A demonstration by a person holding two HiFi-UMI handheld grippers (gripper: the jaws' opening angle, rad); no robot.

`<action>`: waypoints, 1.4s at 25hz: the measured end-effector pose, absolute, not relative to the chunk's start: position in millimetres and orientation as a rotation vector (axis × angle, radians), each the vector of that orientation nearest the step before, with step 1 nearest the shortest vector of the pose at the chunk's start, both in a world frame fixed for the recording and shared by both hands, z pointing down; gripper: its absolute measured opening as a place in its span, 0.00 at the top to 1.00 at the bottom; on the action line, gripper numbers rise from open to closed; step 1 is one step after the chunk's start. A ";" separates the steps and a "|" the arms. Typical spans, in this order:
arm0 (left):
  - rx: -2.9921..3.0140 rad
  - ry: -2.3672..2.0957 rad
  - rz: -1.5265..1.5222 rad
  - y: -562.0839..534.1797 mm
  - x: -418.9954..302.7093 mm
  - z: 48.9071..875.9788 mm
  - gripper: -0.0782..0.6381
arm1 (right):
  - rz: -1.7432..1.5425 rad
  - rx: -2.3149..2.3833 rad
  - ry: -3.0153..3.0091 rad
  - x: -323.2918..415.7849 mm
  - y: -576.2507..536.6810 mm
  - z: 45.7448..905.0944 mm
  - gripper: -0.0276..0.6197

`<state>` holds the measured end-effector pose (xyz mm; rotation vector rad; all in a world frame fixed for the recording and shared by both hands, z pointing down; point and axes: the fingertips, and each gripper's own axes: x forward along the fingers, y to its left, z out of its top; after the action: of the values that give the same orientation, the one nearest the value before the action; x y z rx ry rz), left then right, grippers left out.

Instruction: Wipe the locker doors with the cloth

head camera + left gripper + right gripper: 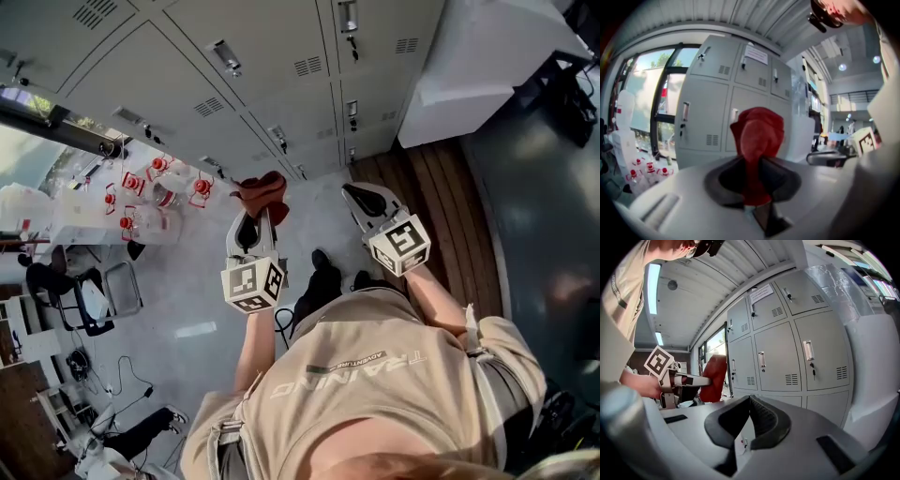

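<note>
A red cloth (pixel 263 191) is gripped by the left gripper (pixel 256 216) and held up before a bank of grey locker doors (pixel 281 56), as seen from a camera worn on the person's head. In the left gripper view, the cloth (pixel 757 140) is pinched between the dark jaws, with its bunched upper part standing above them and a narrow fold trapped low in the gap. The lockers (pixel 736 93) are seen behind it, and the cloth is held short of the doors.

The right gripper (pixel 356 195) is carried alongside, well apart from the left one, and is pointed at the same lockers. In the right gripper view, its jaws (pixel 750 401) are pressed together with nothing between them. From that side the cloth (pixel 715 378) is seen in front of the lockers' lower row (pixel 787 357).

A paper notice (pixel 761 294) is fixed to an upper door. Clear bottles with red caps (pixel 155 187) are ranged on a surface to the left of the lockers, beside a window. A bulky white-covered object (pixel 487 56) is set against the lockers on the right, above a strip of wooden flooring (pixel 441 197).
</note>
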<state>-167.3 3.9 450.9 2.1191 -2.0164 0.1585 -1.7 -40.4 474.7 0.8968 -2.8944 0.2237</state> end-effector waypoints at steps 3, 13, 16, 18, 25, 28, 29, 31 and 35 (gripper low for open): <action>2.163 -1.984 0.133 -16.1 -176.7 448.8 0.78 | 0.172 0.921 -2.883 -14.1 -51.7 461.5 0.94; 2.331 -1.891 0.108 -71.6 -212.9 434.2 0.78 | 0.118 1.051 -2.839 -57.5 -89.0 435.3 0.94; 2.343 -1.886 0.131 -82.3 -221.6 439.3 0.78 | 0.110 1.041 -2.835 -71.2 -95.5 437.2 0.93; 2.349 -1.889 0.131 -89.3 -222.8 437.2 0.78 | 0.079 1.024 -2.827 -75.9 -102.2 435.3 0.94; 2.361 -1.962 0.192 -127.4 -223.5 421.8 0.78 | 0.023 0.945 -2.844 -86.8 -141.4 426.2 0.94; 2.395 -2.031 0.258 -149.8 -218.5 402.4 0.78 | -0.031 0.848 -2.844 -87.8 -155.8 425.8 0.93; 2.415 -2.068 0.297 -158.7 -216.5 393.5 0.78 | -0.041 0.817 -2.847 -87.3 -161.2 426.7 0.93; 2.461 -2.154 0.411 -176.6 -212.8 373.1 0.78 | -0.035 0.771 -2.857 -84.8 -172.1 428.4 0.93; 2.495 -2.325 0.707 -212.1 -212.7 330.2 0.78 | -0.009 0.716 -2.883 -79.8 -194.8 426.0 0.93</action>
<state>-212.7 -212.1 330.2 2.4946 -2.3247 0.7072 -79.8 -194.8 426.0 0.7162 -2.8832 -0.0093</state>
